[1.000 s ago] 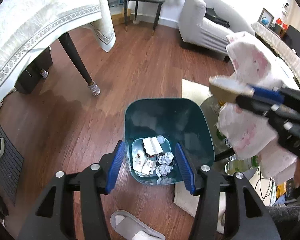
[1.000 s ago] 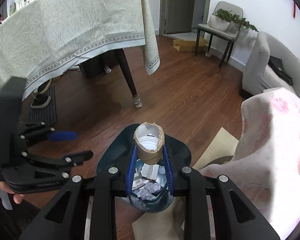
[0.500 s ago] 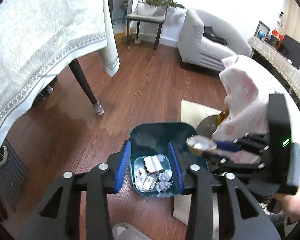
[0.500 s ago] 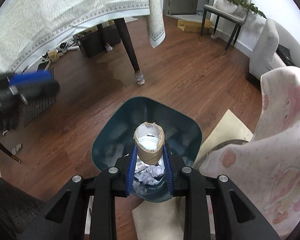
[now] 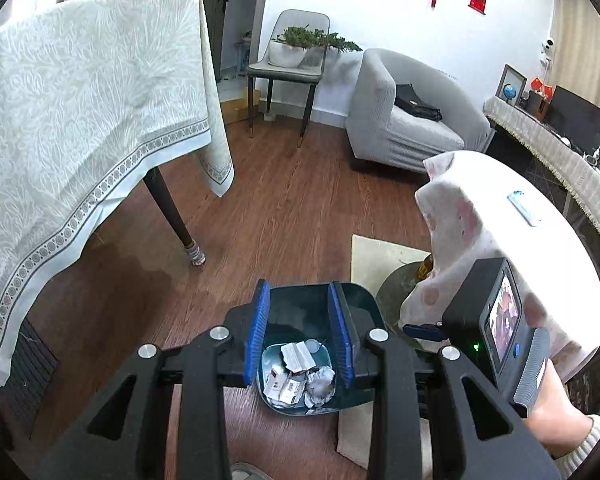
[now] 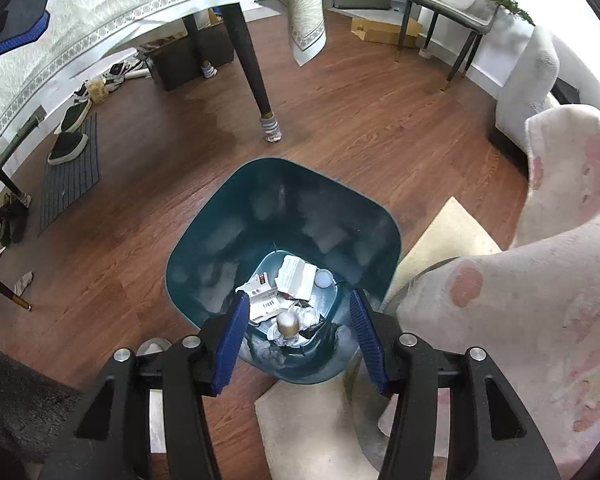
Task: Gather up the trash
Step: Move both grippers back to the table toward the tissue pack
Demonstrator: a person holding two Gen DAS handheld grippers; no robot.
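Observation:
A dark teal trash bin (image 6: 284,216) stands on the wood floor, holding crumpled paper, white cartons and a brown cardboard tube (image 6: 287,323) among them. My right gripper (image 6: 298,340) is open and empty right above the bin's near rim. My left gripper (image 5: 300,338) is open and empty, higher up, with the bin (image 5: 312,312) seen between its fingers. The right gripper's body (image 5: 496,320) shows at the right of the left wrist view.
A table with a pale tablecloth (image 5: 80,120) and dark leg (image 6: 256,92) stands at left. A round table under a pink-patterned cloth (image 6: 540,280) is at right, over a cream mat (image 6: 448,240). A grey sofa (image 5: 408,120), a chair with a plant (image 5: 296,52) and shoes on a mat (image 6: 68,148) lie beyond.
My right gripper opened and the cardboard tube dropped into the bin. My left gripper rose and drew back, so the bin looks smaller.

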